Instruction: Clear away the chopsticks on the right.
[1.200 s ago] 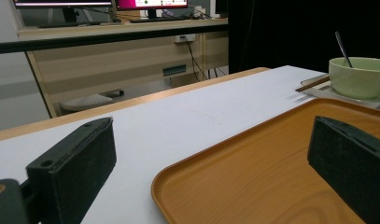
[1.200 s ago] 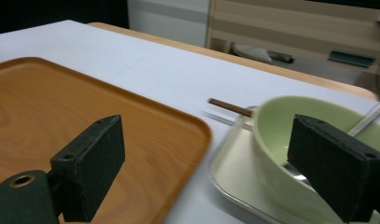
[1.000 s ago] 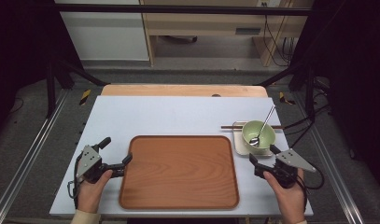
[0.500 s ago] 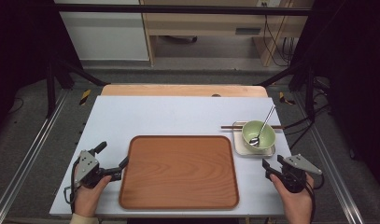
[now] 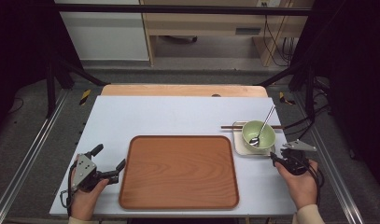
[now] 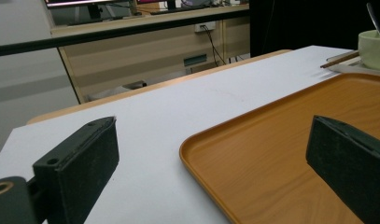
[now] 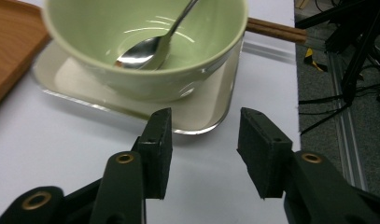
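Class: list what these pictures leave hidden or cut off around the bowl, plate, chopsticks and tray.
- Chopsticks: middle hidden behind the bowl, high view.
- Plate: centre covered by the bowl, right gripper view.
- Spoon: its scoop hidden inside the bowl, left gripper view.
- Tray: cut off by the frame edge, left gripper view.

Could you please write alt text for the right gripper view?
Two black tongs stand apart, empty, just short of a pale square plate bearing a light green ceramic bowl with a metal spoon inside. Brown wooden chopsticks lie behind.
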A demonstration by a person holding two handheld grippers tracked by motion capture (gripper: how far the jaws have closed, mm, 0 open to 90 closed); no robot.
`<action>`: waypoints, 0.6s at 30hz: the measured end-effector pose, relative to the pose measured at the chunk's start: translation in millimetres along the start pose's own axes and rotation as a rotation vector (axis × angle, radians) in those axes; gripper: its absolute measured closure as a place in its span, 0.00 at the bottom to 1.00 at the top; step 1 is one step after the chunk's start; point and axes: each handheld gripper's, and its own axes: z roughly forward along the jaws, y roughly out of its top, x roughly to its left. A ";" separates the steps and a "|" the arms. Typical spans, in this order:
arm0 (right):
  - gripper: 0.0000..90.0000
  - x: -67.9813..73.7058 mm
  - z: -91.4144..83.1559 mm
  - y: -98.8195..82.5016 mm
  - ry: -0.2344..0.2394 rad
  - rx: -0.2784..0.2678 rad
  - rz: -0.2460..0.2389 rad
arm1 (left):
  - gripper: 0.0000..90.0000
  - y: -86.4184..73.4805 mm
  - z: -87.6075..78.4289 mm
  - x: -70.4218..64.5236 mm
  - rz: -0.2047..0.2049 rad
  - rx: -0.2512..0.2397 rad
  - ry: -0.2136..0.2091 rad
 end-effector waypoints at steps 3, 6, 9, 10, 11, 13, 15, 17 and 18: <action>0.71 -9.1 5.7 9.5 -0.002 -0.008 -0.011 | 0.03 -1.1 0.2 1.3 0.000 0.002 0.008; 0.73 -13.2 8.7 14.8 0.003 -0.005 -0.004 | 0.03 -0.4 -1.8 3.3 -0.015 -0.007 0.021; 0.77 -19.0 12.0 19.6 0.004 0.006 -0.022 | 0.03 0.0 -4.4 6.0 0.017 0.006 0.051; 0.77 -21.7 13.3 21.4 -0.007 0.035 -0.022 | 0.03 -0.2 -5.6 7.5 0.016 0.007 0.057; 0.77 -23.6 14.2 22.7 -0.009 0.053 -0.023 | 0.03 -0.9 -6.7 8.9 -0.006 0.001 0.059; 0.79 -26.5 15.3 25.3 -0.014 0.063 -0.034 | 0.03 -2.6 -8.7 12.2 -0.044 -0.007 0.062; 0.84 -29.5 16.5 28.3 -0.024 0.068 -0.045 | 0.03 -3.5 -9.3 14.4 -0.064 -0.012 0.065; 0.86 -32.9 18.6 31.8 -0.026 0.068 -0.054 | 0.03 -4.3 -9.3 15.6 -0.067 -0.011 0.065; 0.88 -34.1 20.3 33.5 -0.025 0.070 -0.055 | 0.03 -4.6 -9.1 15.8 -0.067 -0.010 0.066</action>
